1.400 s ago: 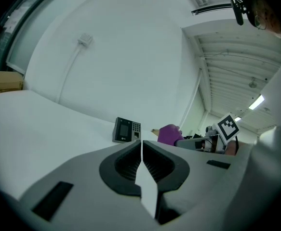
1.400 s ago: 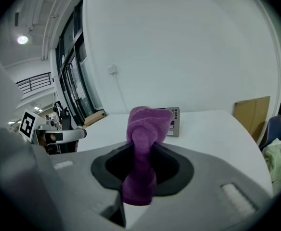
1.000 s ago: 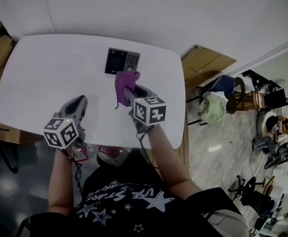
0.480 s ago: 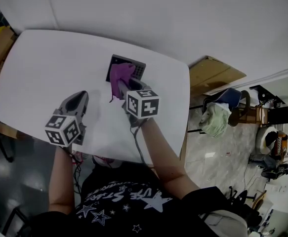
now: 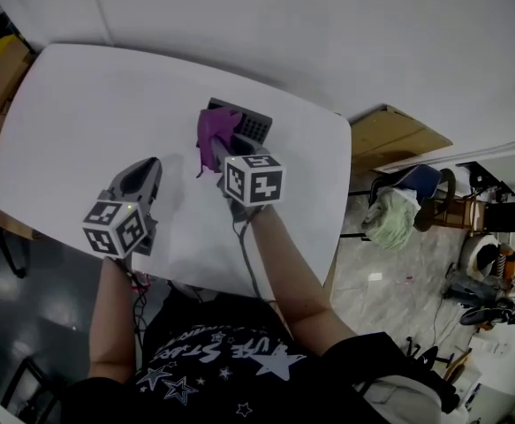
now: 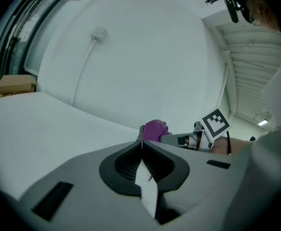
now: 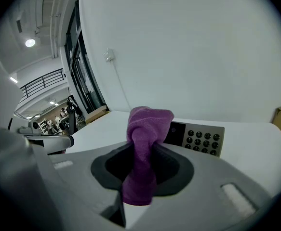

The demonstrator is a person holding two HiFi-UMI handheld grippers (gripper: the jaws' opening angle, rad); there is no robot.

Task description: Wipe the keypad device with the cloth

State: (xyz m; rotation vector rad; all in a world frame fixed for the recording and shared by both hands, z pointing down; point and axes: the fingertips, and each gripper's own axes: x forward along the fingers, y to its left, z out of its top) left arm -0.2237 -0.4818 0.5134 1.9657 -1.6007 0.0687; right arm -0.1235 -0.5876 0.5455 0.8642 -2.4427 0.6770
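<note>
Left to right: your left gripper (image 5: 147, 168), jaws pressed together on nothing, hangs over the table (image 5: 63, 113), well apart from the work. Your right gripper (image 5: 219, 155) pinches the cloth (image 5: 213, 131), which covers the left end of the keypad (image 5: 255, 127). The keypad lies just ahead, its long axis running rightward, so your right gripper is the nearer.

Keypad device (image 5: 255, 128) on table (image 5: 63, 122); cloth (image 5: 215, 131) over its left half.
</note>
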